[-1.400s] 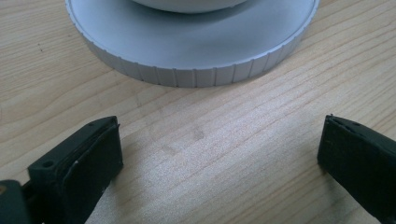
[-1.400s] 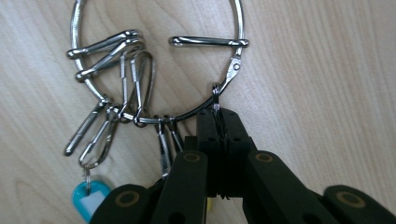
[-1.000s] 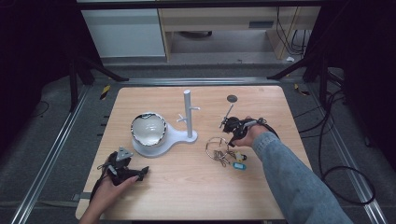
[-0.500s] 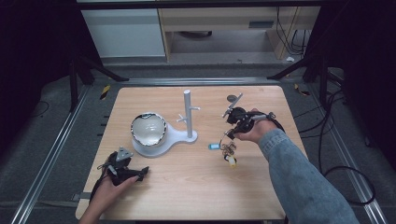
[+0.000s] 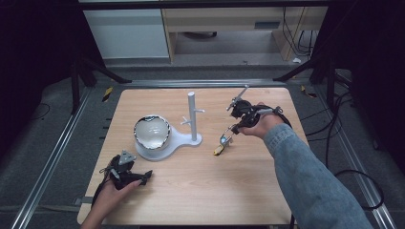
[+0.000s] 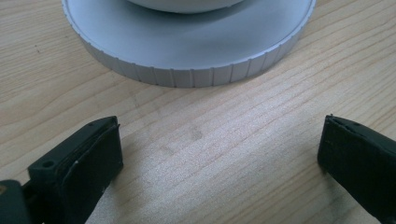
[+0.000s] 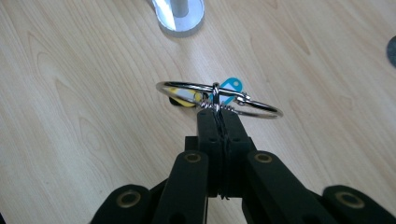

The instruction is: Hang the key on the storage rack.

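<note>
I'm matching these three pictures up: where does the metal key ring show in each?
High view: key ring hangs right of centre, below the right tongs, tags dangling.
Right gripper view: centre, clamped at the tongs' tips.
Left gripper view: not there.
Shared landmark: the white stand, its base at that view's top.

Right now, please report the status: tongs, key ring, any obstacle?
Right tongs shut on key ring, keys hanging above table. Left tongs open, resting by white stand. Nothing between ring and stand.
</note>
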